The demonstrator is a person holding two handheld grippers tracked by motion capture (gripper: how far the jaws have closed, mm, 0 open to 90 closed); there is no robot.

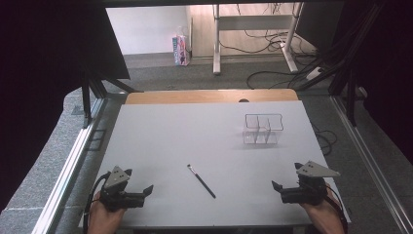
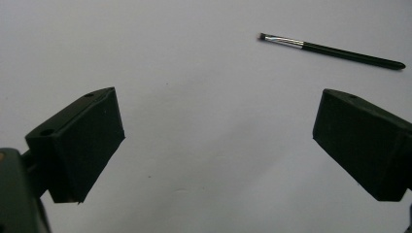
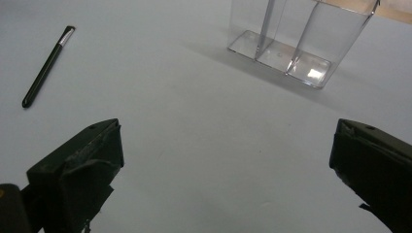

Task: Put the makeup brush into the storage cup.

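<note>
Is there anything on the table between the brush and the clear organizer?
No. In the high view the white table is bare between the brush and the clear organizer; the right gripper view shows the same bare stretch.

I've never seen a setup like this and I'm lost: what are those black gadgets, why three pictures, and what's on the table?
A person sits at a white table with hand-held tongs in each hand: the left tongs and the right tongs. The high view looks down from above. The other two pictures come from small cameras riding on each pair of tongs, looking out between their two black jaws. On the table lie a thin black makeup brush in the middle and a clear plastic organizer with compartments farther back on the right. Both tongs are open and hold nothing.
</note>
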